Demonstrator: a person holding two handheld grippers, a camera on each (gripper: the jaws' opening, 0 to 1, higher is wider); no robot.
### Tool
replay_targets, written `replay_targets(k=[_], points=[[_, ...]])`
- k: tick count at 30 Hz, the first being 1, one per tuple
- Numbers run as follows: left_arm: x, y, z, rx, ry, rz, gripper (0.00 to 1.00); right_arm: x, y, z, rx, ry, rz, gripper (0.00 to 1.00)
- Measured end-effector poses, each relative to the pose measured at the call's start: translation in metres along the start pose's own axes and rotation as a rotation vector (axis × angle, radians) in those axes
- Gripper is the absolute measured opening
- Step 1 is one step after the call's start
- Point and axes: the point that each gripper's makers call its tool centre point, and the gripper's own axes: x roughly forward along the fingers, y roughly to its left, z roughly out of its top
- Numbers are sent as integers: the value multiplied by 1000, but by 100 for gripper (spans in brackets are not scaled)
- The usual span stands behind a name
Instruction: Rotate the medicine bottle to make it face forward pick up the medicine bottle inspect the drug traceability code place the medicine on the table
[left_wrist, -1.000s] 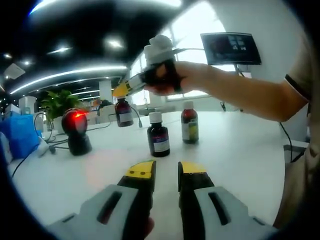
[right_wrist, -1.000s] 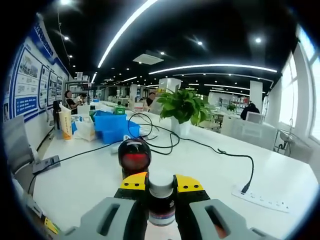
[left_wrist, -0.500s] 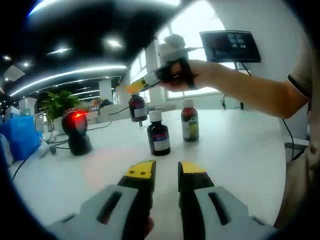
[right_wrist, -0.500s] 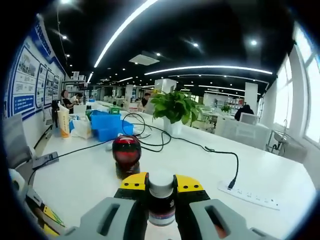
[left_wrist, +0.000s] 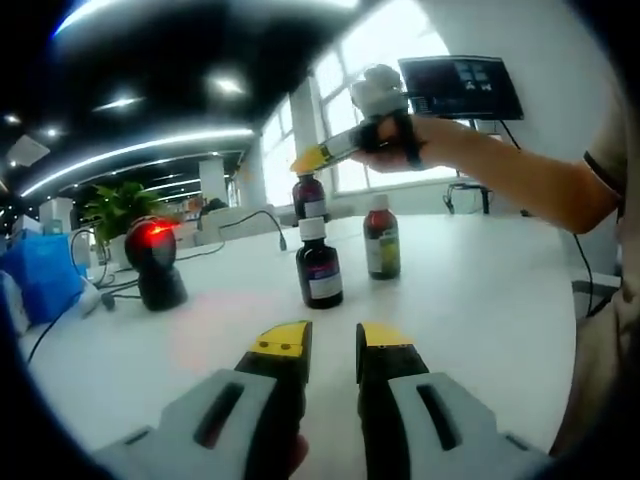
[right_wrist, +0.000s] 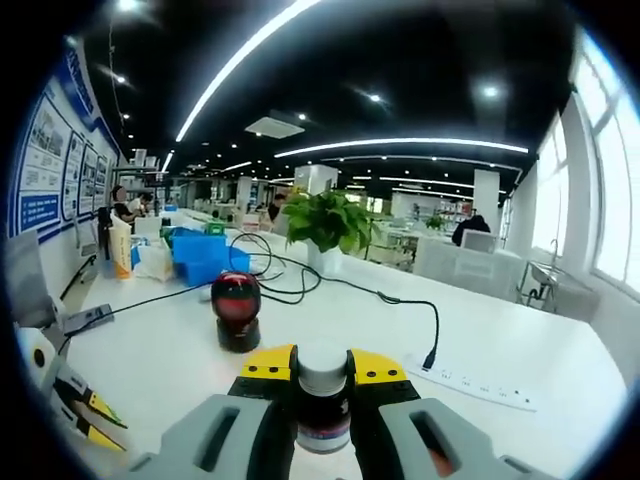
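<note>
My right gripper (right_wrist: 323, 372) is shut on a dark brown medicine bottle (right_wrist: 323, 410) with a white cap and a pale label. In the left gripper view the same bottle (left_wrist: 310, 198) hangs in the air behind the table, held by the right gripper (left_wrist: 315, 166) in a person's hand (left_wrist: 392, 135). Two more brown bottles stand upright on the white table (left_wrist: 470, 300): one with a purple-white label (left_wrist: 320, 266), one with a green-yellow label (left_wrist: 381, 238). My left gripper (left_wrist: 333, 345) is low over the table, open, with nothing between its yellow tips.
A black ball-shaped scanner (left_wrist: 157, 262) with a red light stands at the left; it is also ahead of the held bottle, scanner (right_wrist: 236, 309). Behind it are cables, a white power strip (right_wrist: 470, 382), a potted plant (right_wrist: 325, 222) and a blue bin (right_wrist: 203, 254).
The right gripper has carried its bottle rightward, away from the scanner and over towards the two standing bottles. The left gripper has kept still and open.
</note>
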Motion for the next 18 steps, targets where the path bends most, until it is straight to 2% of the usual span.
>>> replay_targets(k=[18], points=[[-1,0,0,11,8,5,10,-42,-38,-19,32,0,-82,15]])
